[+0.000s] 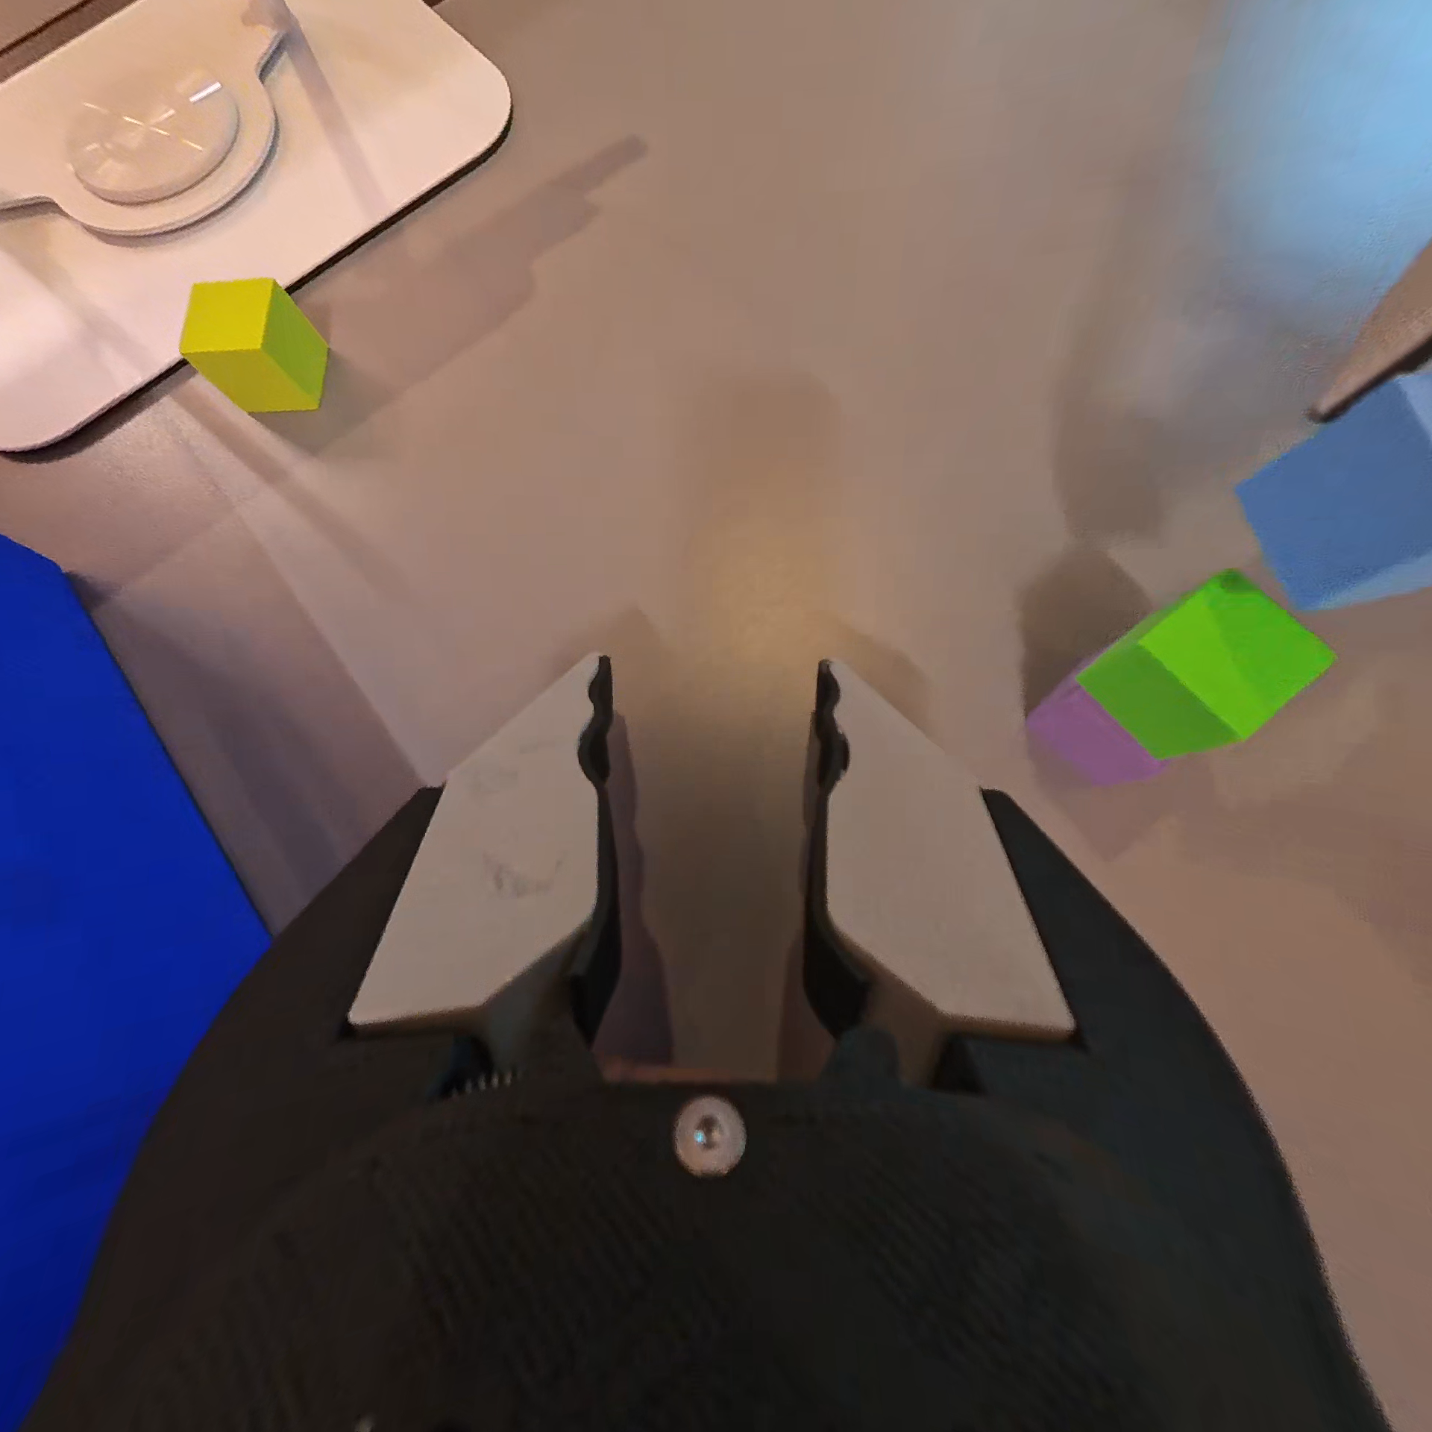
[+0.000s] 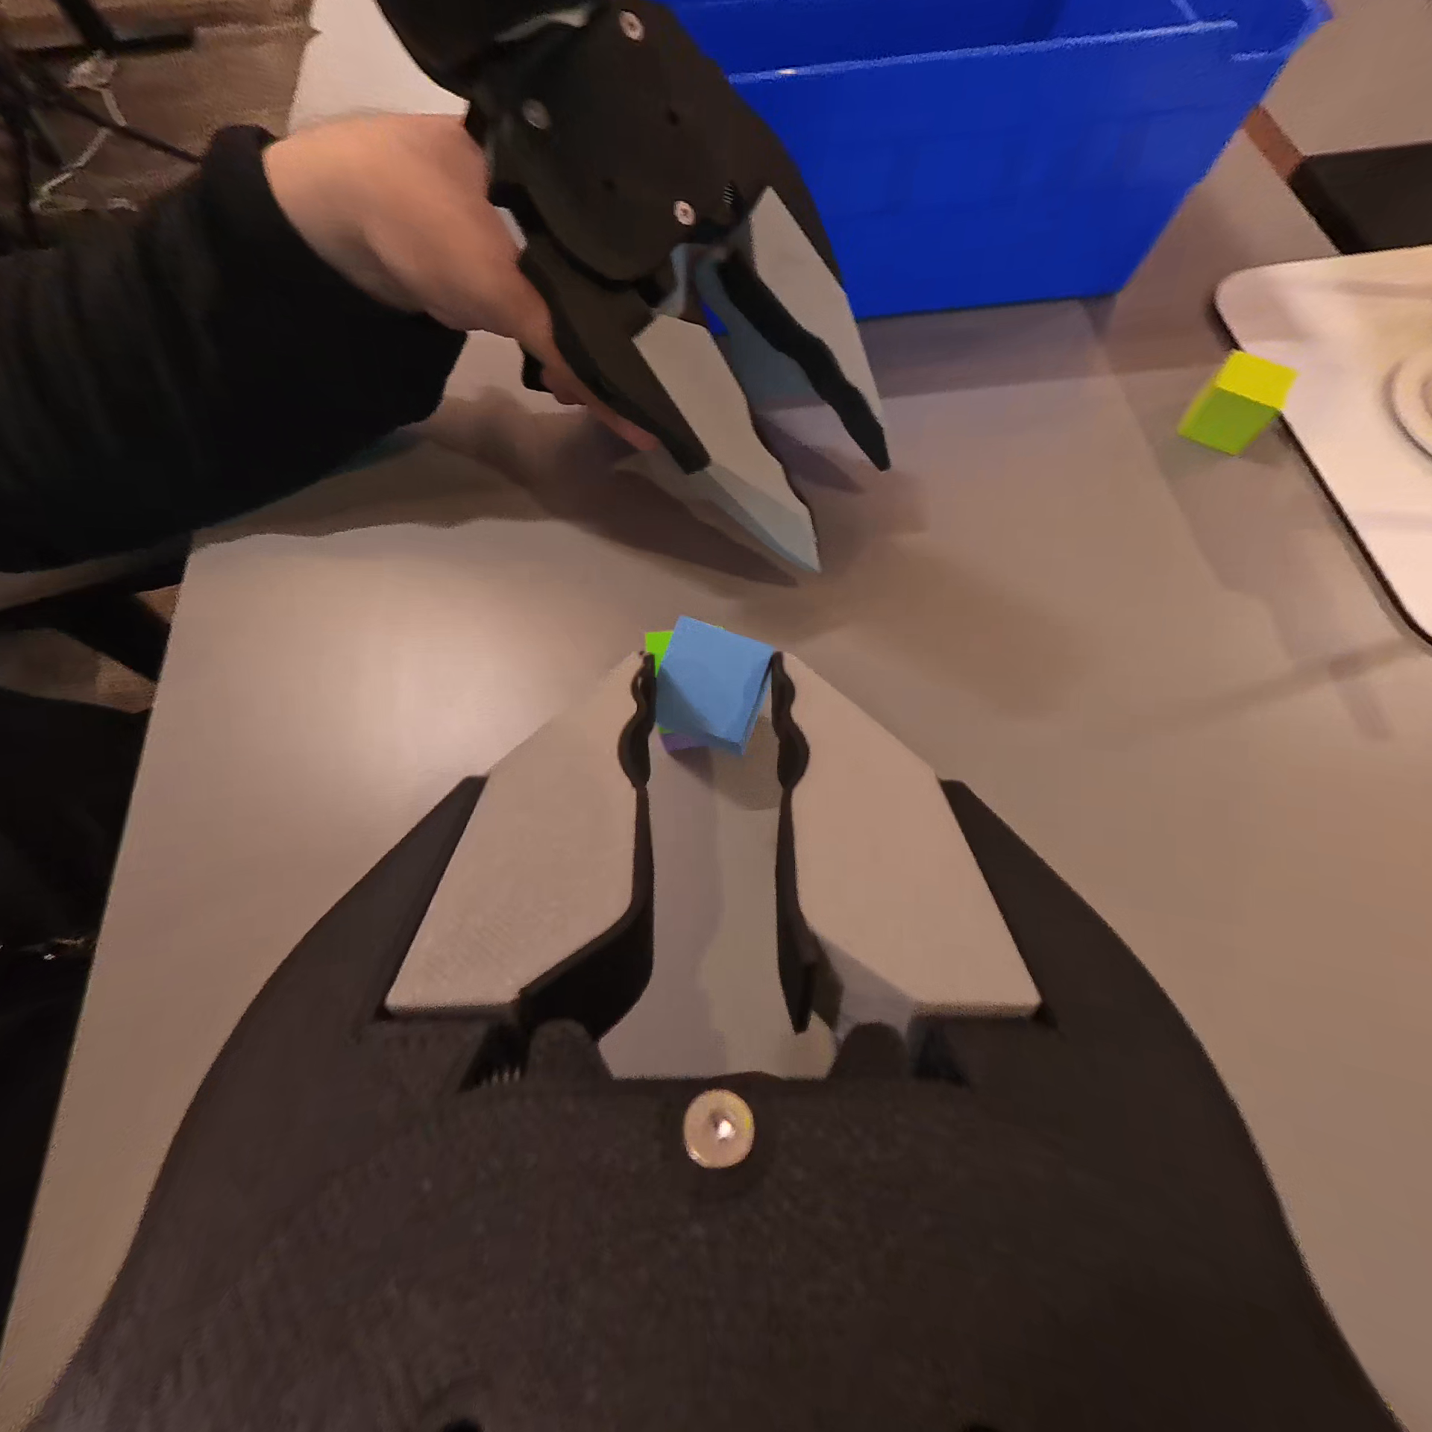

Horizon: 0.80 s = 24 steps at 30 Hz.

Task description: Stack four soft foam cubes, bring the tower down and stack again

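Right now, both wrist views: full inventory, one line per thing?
blue foam cube: 1, light blue, tilted between the right hand-held gripper's fingertips, above the green and purple cubes
green foam cube: 1, bright green, resting on the purple cube
purple foam cube: 1, purple, on the table under the green one
yellow foam cube: 1, yellow-green, on the table at the white board's edge
storage bin: 1, blue, far side of the table
board: 1, white, rounded corners, with a round clear disc on it
table: 1, grey-beige
left hand-held gripper: 1, black and grey, open, holding nothing
right hand-held gripper: 1, black and grey, closed on the blue cube
person's hand: 1, black sleeve, holding the left gripper
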### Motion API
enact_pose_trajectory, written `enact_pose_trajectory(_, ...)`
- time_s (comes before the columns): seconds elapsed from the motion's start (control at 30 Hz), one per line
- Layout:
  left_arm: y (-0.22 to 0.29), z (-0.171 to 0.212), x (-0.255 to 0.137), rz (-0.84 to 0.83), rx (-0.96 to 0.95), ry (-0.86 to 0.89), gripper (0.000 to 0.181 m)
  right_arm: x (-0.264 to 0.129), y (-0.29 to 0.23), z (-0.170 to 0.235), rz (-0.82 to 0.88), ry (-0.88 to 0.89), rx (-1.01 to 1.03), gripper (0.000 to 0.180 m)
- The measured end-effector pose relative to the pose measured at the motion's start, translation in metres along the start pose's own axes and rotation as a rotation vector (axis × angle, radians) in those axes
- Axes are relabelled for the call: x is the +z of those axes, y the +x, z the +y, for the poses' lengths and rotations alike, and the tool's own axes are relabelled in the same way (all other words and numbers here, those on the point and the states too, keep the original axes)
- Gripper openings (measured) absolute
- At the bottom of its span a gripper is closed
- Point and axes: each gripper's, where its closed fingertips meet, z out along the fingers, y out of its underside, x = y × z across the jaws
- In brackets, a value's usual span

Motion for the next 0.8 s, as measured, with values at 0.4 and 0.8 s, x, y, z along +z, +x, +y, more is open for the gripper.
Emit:
enact_pose_trajectory(0.4,-0.001,0.009,0.005,-0.037,0.050,-0.054,0.051,0.019,-0.013,0.002,-0.139,-0.213,-0.125,0.027)
enact_pose_trajectory(0.8,0.000,0.010,0.004,-0.044,0.068,-0.063,0.051,0.026,-0.014,-0.001,-0.213,-0.281,-0.171,0.027)
